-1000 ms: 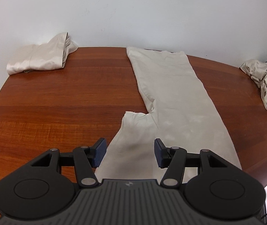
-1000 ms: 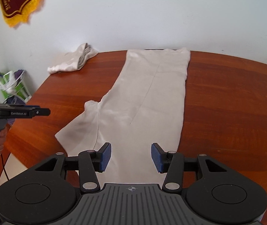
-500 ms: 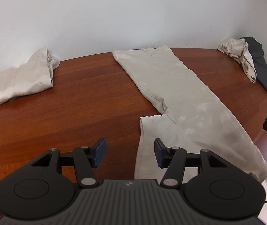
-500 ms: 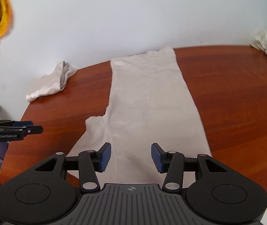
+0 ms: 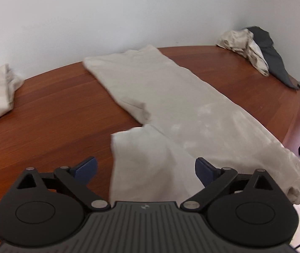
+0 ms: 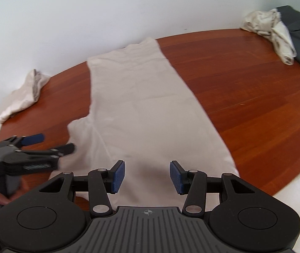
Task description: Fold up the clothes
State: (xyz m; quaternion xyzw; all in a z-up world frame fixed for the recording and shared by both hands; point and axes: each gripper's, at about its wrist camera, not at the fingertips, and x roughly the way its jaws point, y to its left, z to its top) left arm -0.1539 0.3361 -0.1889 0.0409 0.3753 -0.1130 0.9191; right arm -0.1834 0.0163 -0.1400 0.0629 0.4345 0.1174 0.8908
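A long beige garment (image 5: 171,105) lies flat across the brown tabletop (image 5: 55,116), running from 12 o'clock at the wall toward the near edge. The left gripper (image 5: 145,168) hovers over its near sleeve, fingers opening wide with nothing clamped. The right gripper (image 6: 147,177) hangs above the garment's near end, fingers apart and empty. A crumpled beige cloth (image 6: 23,97) sits at 10 o'clock, another pile (image 6: 276,33) at 2 o'clock

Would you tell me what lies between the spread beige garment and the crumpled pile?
Only bare wooden table, seen in the right wrist view.
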